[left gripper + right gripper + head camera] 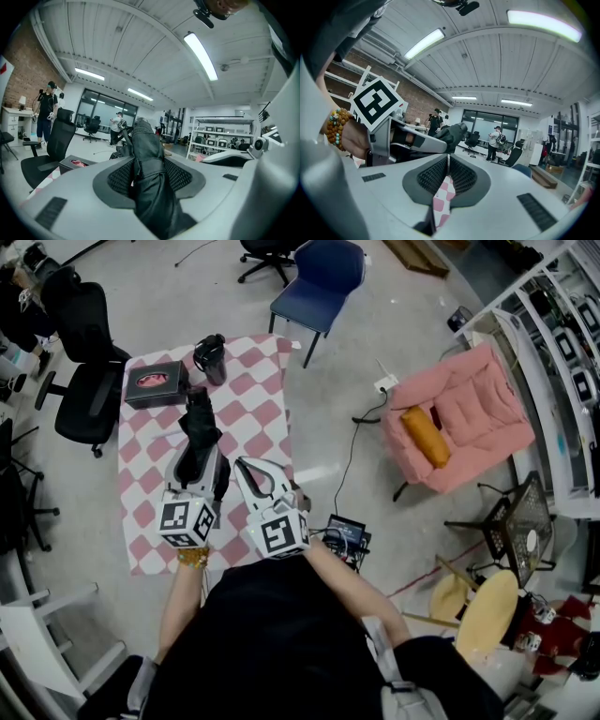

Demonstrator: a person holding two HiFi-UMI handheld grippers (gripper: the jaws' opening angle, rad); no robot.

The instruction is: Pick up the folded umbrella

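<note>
The folded black umbrella [199, 426] hangs above the pink-and-white checkered mat [253, 399], lifted off it. My left gripper [195, 465] is shut on its lower part. In the left gripper view the umbrella [146, 140] runs up between the dark pads [117, 177] and both press on it. My right gripper [244, 465] hovers just right of the left one. Its jaws are shut with nothing between them, and only a slit of the mat shows through in the right gripper view [447, 161]. That view also shows the umbrella's tip [453, 132] to the left.
On the mat's far end lie a dark box [155, 385] with a pink inside and a black object [210, 357]. A blue chair [319, 277] stands beyond, a black office chair [84, 362] to the left, a pink armchair [469, 418] to the right. A small device [345, 535] with cables sits on the floor.
</note>
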